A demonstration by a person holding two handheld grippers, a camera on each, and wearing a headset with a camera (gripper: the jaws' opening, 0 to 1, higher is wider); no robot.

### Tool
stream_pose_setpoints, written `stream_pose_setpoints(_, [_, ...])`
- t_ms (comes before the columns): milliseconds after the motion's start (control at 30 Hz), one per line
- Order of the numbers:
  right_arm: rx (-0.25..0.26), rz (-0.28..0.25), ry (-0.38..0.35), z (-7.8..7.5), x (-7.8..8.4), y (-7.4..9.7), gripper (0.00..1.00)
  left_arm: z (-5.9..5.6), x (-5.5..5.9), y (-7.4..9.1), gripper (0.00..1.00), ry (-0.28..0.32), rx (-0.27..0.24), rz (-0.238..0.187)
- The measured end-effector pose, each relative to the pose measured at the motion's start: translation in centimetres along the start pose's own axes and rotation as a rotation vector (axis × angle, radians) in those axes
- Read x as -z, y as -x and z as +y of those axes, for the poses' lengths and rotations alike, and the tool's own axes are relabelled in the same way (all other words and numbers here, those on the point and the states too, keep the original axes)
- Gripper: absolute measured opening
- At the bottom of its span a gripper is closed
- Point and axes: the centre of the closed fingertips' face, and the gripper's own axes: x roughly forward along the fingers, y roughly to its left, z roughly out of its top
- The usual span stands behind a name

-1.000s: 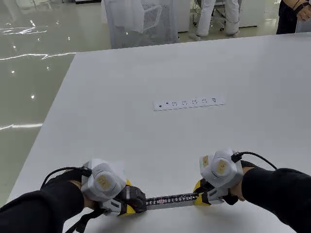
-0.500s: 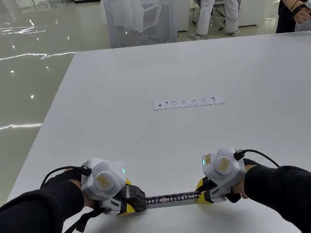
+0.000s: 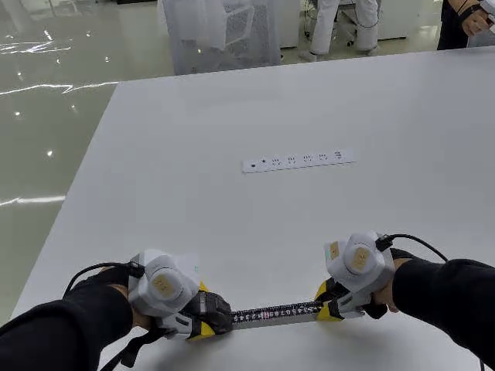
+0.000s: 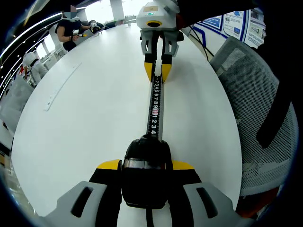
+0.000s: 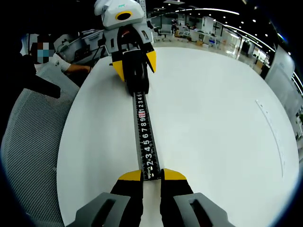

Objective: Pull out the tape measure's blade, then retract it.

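The black tape measure case (image 3: pixel 207 311) (image 4: pixel 147 171) sits near the table's front edge, held in my left gripper (image 3: pixel 203 315) (image 4: pixel 147 165), which is shut on it. Its dark numbered blade (image 3: pixel 274 314) (image 4: pixel 155 106) (image 5: pixel 144 137) stretches to the right, flat above the white table (image 3: pixel 255 209). My right gripper (image 3: pixel 325 304) (image 5: pixel 151 176) is shut on the blade's free end. In the left gripper view the right gripper (image 4: pixel 157 71) pinches the far end; in the right gripper view the left gripper (image 5: pixel 134 64) and the case (image 5: pixel 135 71) are at the far end.
A white power strip (image 3: pixel 299 161) lies mid-table, well beyond the grippers. A mesh chair (image 4: pixel 255 118) (image 5: pixel 28 156) stands at the table's near edge. A mesh bin or chair (image 3: pixel 224 35) and standing people (image 3: pixel 344 27) are past the far edge.
The right gripper has moved a little to the right, drawing out slightly more blade. The left gripper and case have stayed roughly put; the camera has shifted slightly.
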Motion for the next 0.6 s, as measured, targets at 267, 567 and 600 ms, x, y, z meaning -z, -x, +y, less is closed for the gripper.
stream_pose_setpoints(267, [0.001, 0.000, -0.002, -0.07, 0.34, 0.20, 0.08, -0.04, 0.01, 0.01, 0.32, 0.002, 0.000, -0.001])
stream_pose_setpoints(567, [0.001, 0.002, -0.003, -0.14, 0.65, 0.47, 0.08, -0.05, 0.01, 0.02, 0.32, 0.006, 0.000, -0.002])
stream_pose_setpoints(600, [0.000, 0.002, -0.005, -0.13, 0.67, 0.52, 0.08, -0.05, 0.01, 0.02, 0.32, 0.005, 0.000, -0.002])
